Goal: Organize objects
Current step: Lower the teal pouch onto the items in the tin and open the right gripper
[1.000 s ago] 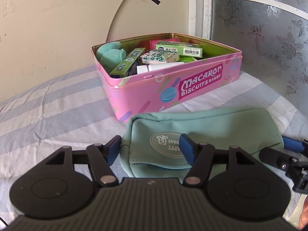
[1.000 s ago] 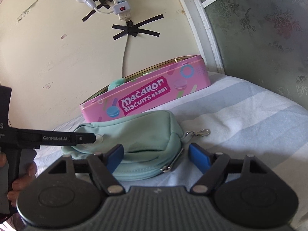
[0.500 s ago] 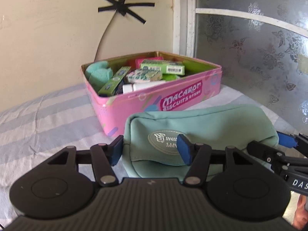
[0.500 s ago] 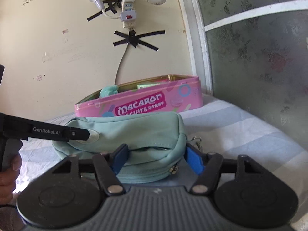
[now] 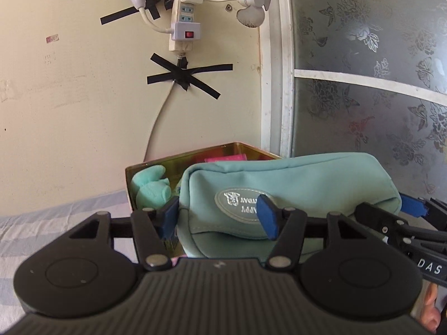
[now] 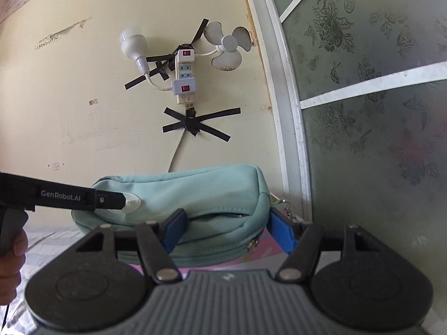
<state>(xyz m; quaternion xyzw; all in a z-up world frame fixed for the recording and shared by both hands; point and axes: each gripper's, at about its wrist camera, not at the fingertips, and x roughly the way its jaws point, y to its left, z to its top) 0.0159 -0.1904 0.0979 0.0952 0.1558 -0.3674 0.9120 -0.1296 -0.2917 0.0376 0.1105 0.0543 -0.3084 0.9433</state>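
**Soft pouch held aloft between both grippers, over the tin**

I have the mint-green fabric zip pouch (image 5: 293, 184) clamped at both ends. My left gripper (image 5: 220, 216) pinches the end with the oval silver-printed patch, its blue pads (image 5: 266, 216) pressed into the cloth. My right gripper (image 6: 227, 230) is closed on the other end, by the zipper, and the fabric bulges between its pads. The pouch hangs clear of the striped bedsheet (image 5: 50, 217), directly in front of and partly above the open pink biscuit tin (image 5: 156, 164), whose gold lining and a mint plush toy (image 5: 152, 187) show behind it.

The pouch looks light and limp to me: woven canvas, padded, sagging and creasing wherever the pads bite. It should not slip, since cloth grips rubber well, but it will fold and droop if one end is let go. Taking it by the end seams, as now, seems best, because the middle is slack. The small metal clasp (image 6: 287, 208) dangling at the zipper end could snag the tin's thin, hard rim.
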